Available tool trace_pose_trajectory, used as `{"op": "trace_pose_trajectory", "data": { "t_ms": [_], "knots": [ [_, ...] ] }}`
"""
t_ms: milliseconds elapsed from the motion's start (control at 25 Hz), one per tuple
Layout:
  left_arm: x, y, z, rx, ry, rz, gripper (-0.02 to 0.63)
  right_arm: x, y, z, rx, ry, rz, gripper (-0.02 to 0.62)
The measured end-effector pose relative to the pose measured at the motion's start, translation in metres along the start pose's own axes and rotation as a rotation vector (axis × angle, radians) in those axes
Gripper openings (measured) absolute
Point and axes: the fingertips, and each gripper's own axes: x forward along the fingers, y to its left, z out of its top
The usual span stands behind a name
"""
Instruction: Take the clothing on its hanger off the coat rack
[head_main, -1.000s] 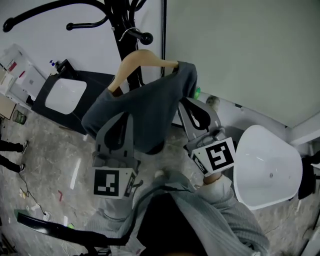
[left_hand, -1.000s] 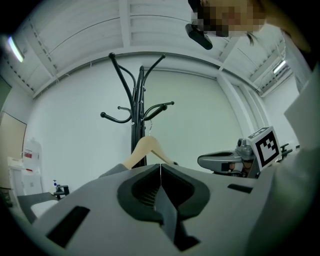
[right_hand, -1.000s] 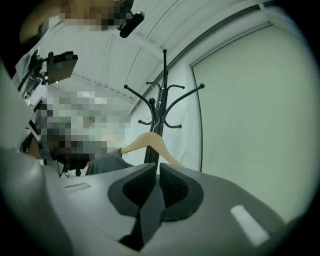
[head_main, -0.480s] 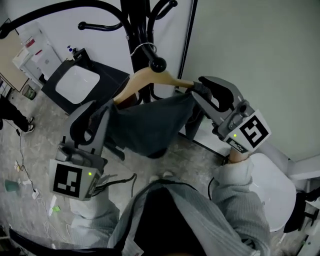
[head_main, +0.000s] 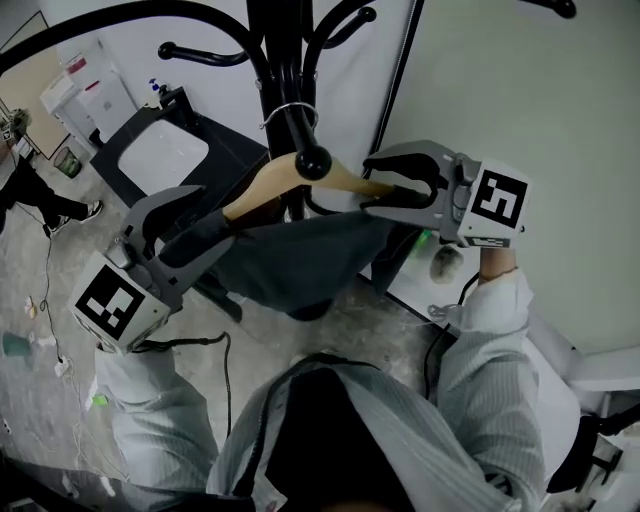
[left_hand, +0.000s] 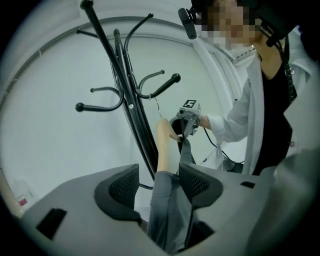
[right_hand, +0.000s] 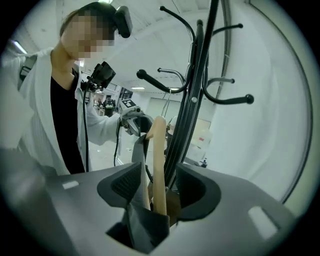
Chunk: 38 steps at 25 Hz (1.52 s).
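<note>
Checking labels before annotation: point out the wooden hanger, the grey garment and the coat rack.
wooden hanger (head_main: 262, 183), head view, on its bare wooden shoulder.
grey garment (head_main: 300, 262), head view, middle of the draped cloth.
coat rack (head_main: 283, 80), head view, on the central black pole.

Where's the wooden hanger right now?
In the head view's centre, the wooden hanger is hooked over the black coat rack, its ends inside the opening jaws of the left gripper and right gripper.
</note>
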Motion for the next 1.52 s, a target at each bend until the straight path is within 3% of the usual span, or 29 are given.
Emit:
{"op": "trace_pose_trajectory", "data": {
  "t_ms": [200,280,360,560,800,1120,1320,1520],
  "knots": [
    [0.016,-0.015,-0.010,-0.008,0.053,-0.146,0.233,0.016,-0.003,-0.007,-0.002,0.024,0.098,0.181],
    [0.021,-0.021,-0.010,-0.014,0.062,-0.190,0.202,0.020,-0.002,-0.009,-0.004,0.026,0.126,0.141],
    [0.024,-0.021,-0.009,-0.011,0.051,-0.191,0.091,0.021,0.000,-0.008,-0.008,0.017,0.141,0.077],
    [0.023,-0.016,-0.005,-0.069,0.024,-0.215,0.077,0.022,0.002,-0.007,-0.019,0.002,0.145,0.063],
    [0.022,-0.015,0.001,-0.037,0.027,-0.178,0.072,0.019,0.001,0.003,-0.069,-0.029,0.065,0.063],
    [0.004,-0.025,0.042,0.048,-0.023,-0.170,0.073,-0.011,0.011,0.043,-0.123,-0.011,-0.055,0.063],
    [0.001,-0.073,0.083,0.126,-0.080,-0.265,0.073,-0.067,0.056,0.055,-0.117,0.059,-0.184,0.063],
    [0.040,-0.105,0.096,0.137,-0.110,-0.419,0.072,-0.115,0.074,0.027,-0.069,0.133,-0.321,0.063]
  ]
}}
